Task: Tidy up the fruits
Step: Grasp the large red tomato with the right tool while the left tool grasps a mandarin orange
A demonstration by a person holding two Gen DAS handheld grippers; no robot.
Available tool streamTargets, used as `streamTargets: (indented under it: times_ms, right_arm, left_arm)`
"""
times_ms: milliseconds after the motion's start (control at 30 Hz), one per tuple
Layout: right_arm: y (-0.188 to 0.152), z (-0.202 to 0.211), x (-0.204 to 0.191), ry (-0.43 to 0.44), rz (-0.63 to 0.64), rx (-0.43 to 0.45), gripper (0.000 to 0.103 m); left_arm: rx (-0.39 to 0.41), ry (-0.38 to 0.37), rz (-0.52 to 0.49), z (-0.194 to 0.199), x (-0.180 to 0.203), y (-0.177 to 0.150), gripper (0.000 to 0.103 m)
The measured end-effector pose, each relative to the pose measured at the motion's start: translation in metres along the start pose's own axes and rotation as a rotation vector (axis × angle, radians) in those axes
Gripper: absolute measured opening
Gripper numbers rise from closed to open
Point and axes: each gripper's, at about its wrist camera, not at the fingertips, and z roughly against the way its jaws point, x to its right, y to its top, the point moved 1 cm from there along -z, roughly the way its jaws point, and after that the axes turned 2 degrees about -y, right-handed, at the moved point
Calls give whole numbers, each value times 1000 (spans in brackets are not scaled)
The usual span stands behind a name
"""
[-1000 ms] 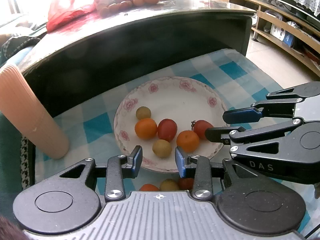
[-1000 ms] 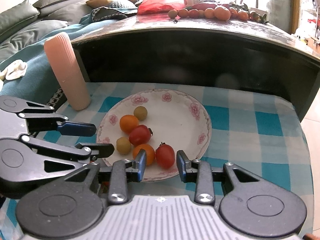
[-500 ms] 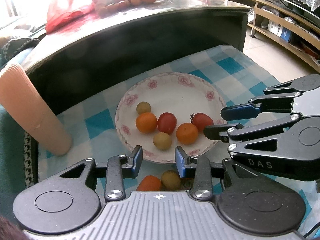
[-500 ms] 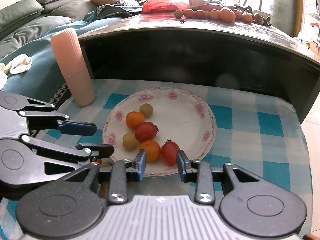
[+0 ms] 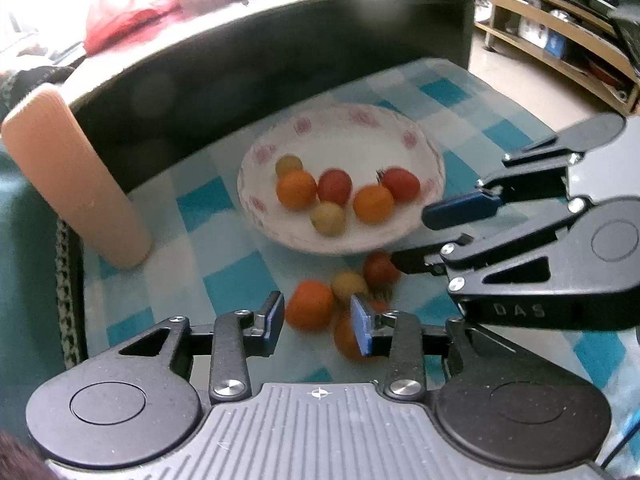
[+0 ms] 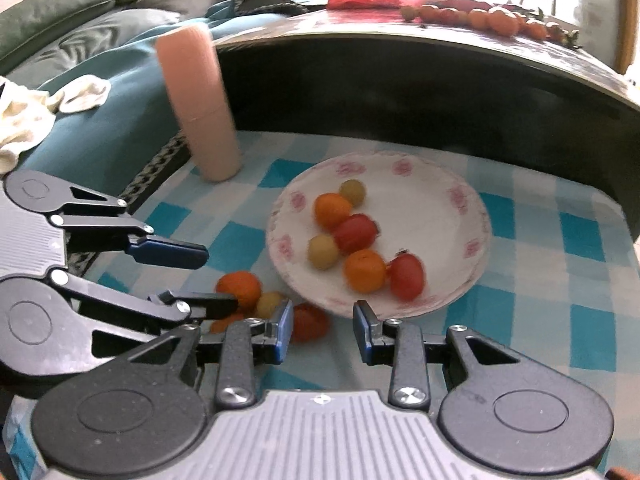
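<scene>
Fruit waits short of the plate [image 5: 434, 162]

We have drawn both claws back from it, left claw [image 5: 318, 326] and right claw [image 6: 322, 330] open and empty; loose tomatoes [image 5: 310, 310] now show, unsorted.

A pink ribbed tumbler [image 6: 199, 104] stands on the blue-checked cloth [image 6: 560, 264], a red bag [image 5: 124, 20] behind.

A blue-checked tablecloth [image 6: 532, 248] carries a floral plate [image 6: 460, 216], a pink cylinder [image 6: 200, 108], and perhaps five loose fruits [image 5: 310, 310].
</scene>
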Motion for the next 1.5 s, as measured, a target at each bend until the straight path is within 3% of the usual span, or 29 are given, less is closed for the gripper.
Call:
streamTargets:
  times_ms: [67,433,567,867,1000,1200,1367,1500]
  right_arm:
    - [-2,2,-5,19,10,-9,48]
    - [-13,3,-29,123,53,-72,56]
    - [-12,-6,-35,146,55,-90,57]
    - [-10,-35,-43,120,17,-116,63]
    - [-15,-39,-36,130,-34,-112,57]
    - [-23,-25,-22,120,-38,-122,57]
    - [-33,-12,-10,120,-45,-139,57]
    - [-37,-7,-4,129,-61,-142,57]
  left_arm:
    - [-7,-14,-11,3,-1,-7,56]
    - [-14,52,-22,21,-24,-12,62]
    - [11,74,34,27,-40,-8,64]
    - [22,38,20,27,-35,-6,69]
    - [16,30,19,22,-35,-7,69]
    - [-10,-6,-32,2,-23,-10,67]
    - [-42,-40,-102,-25,-7,-9,58]
    - [-27,-39,-93,-40,-5,-3,56]
